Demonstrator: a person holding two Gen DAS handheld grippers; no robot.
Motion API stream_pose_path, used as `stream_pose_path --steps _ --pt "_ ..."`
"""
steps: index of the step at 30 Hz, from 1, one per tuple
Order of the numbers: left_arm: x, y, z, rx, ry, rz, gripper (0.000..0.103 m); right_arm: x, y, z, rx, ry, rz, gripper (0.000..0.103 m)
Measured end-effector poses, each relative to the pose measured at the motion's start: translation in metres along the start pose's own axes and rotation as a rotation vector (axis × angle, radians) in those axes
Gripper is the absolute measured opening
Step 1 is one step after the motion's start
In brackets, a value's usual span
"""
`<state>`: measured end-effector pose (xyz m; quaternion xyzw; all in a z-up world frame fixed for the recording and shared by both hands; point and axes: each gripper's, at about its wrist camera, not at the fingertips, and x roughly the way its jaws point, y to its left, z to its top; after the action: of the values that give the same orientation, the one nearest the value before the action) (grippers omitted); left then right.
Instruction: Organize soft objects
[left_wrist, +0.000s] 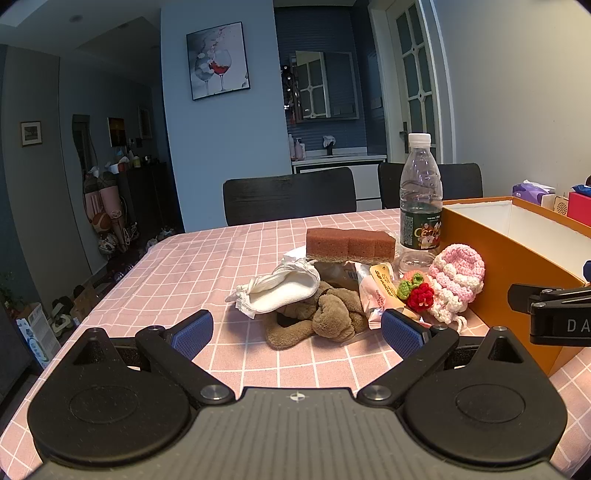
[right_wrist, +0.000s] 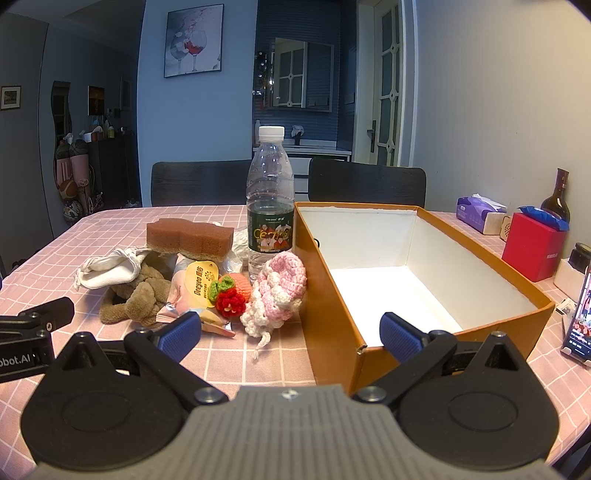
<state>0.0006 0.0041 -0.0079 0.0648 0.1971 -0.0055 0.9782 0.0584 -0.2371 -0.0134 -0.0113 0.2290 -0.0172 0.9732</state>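
Right wrist view: orange box (right_wrist: 332, 295) empty, soft pile left of it untouched; left hand-held gripper (left_wrist: 297, 332), right hand-held gripper (right_wrist: 290, 332) both agape, holding nothing.

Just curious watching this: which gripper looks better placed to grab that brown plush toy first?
Probably the left gripper: its open fingers frame the brown plush toy straight ahead. The right gripper faces the orange box wall.

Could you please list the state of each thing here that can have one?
Orange box: open, empty.
Water bottle: upright, capped.
Sponge: resting atop the pile.
White drawstring pouch: lying flat.
Left tongs: open, empty.
Right tongs: open, empty.
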Motion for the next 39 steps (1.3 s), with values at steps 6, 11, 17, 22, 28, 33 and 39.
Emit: stream_pose_path --steps 6,11,17,22,28,33,39 --pt "0.0 0.0 0.0 0.0 0.001 0.001 0.103 0.0 0.0 0.0 -0.002 0.0 -0.002 0.101" --pt "-0.001 0.0 -0.001 -0.004 0.005 0.001 0.103 0.0 0.0 -0.001 -0.007 -0.001 0.0 0.101" --pt "0.002 0.003 0.0 -0.014 0.022 -0.008 0.103 0.003 0.002 -0.001 -0.009 -0.003 0.023 0.101" --pt "0.006 0.006 0.0 -0.011 0.026 -0.023 0.103 0.009 0.005 -0.003 -0.014 -0.05 0.037 0.101" --pt "0.019 0.015 0.0 -0.013 0.047 -0.099 0.096 0.022 0.017 0.0 -0.089 -0.069 0.028 0.101" --pt "0.037 0.021 0.0 -0.025 0.084 -0.145 0.076 0.03 0.031 0.006 -0.149 -0.103 0.052 0.099" --pt "0.059 0.025 0.001 0.069 0.052 -0.097 0.08 0.06 0.057 0.008 -0.228 -0.059 0.128 0.08"
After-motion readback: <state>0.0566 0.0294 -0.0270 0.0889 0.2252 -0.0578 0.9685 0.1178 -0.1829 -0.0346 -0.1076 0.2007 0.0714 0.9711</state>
